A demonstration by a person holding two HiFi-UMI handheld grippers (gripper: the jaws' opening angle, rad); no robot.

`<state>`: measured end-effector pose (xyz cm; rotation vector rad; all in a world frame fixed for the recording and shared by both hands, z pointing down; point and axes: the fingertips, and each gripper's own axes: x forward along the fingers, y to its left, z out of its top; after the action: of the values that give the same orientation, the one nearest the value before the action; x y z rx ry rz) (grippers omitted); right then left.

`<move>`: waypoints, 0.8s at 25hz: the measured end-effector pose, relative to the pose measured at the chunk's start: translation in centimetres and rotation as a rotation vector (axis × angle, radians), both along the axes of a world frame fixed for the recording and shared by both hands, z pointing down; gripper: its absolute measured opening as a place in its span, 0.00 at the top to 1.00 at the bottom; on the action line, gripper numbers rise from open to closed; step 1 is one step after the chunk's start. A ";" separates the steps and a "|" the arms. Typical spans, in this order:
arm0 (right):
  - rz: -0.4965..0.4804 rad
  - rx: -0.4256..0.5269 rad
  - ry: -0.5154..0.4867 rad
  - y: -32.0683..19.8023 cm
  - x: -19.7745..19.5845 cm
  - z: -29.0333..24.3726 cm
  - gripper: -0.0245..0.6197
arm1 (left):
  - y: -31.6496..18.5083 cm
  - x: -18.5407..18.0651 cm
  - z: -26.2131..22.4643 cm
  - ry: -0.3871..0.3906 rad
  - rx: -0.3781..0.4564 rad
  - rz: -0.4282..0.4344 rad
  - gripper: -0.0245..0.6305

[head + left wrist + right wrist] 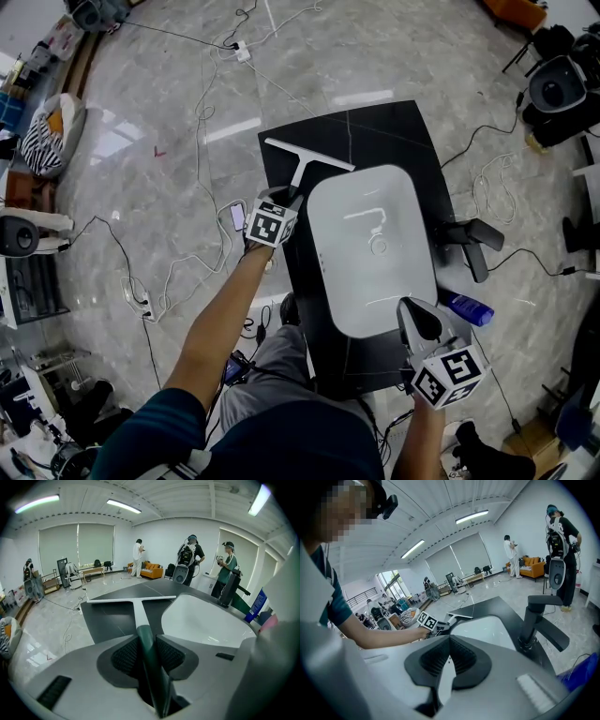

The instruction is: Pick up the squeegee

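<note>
**Head view.** A black countertop (pixel 375 127) carries a white basin (pixel 323 202). The squeegee (pixel 300 169) lies flat on the counter at the basin's far left corner. Its white blade is farthest from the person and its handle runs back toward them. The left gripper (pixel 286 197) sits on the near end of that handle. The right gripper (pixel 410 309) hovers over the basin's near right rim, well apart from the squeegee. A black faucet (pixel 469 239) and a blue bottle (pixel 466 307) stand to the right of the basin.

**Left gripper view.** The squeegee (pixel 139 609) has a dark green handle section, which runs between the jaws of the left gripper (pixel 146 639). Both ribbed pads (pixel 126 656) bear against its sides, so the grip is clamped on the handle. The blade rests on the counter ahead.

**Right gripper view.** The right gripper (pixel 450 641) has its fingertips together, with nothing between them. The basin (pixel 483 630) and faucet (pixel 534 620) lie beyond.
</note>
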<state>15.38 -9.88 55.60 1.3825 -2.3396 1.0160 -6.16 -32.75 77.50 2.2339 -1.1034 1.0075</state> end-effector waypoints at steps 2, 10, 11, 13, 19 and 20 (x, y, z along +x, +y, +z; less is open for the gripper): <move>0.002 -0.003 -0.002 0.1 0.0 -0.1 0.95 | 0.1 -0.1 -0.2 -0.001 -0.003 -0.007 0.81; 0.013 -0.006 -0.009 0.3 0.1 0.2 0.95 | 0.7 -0.5 -0.3 0.018 -0.003 -0.031 0.82; 0.013 -0.007 -0.011 0.3 0.0 0.2 0.95 | 0.8 -0.4 -0.3 0.020 -0.002 -0.031 0.82; 0.009 -0.008 -0.013 0.3 -0.2 0.2 0.95 | 0.9 -0.4 -0.6 0.022 -0.002 -0.029 0.82; 0.006 -0.003 -0.021 0.0 -0.4 -0.2 0.95 | 1.2 -0.7 -1.4 0.022 0.004 -0.024 0.82; 0.006 -0.002 -0.021 0.0 -0.4 -0.2 0.95 | 1.2 -0.8 -1.5 0.023 0.006 -0.024 0.82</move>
<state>14.95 -9.90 55.37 1.3858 -2.3503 1.0394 -6.91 -31.53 75.99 2.2258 -1.1220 0.9681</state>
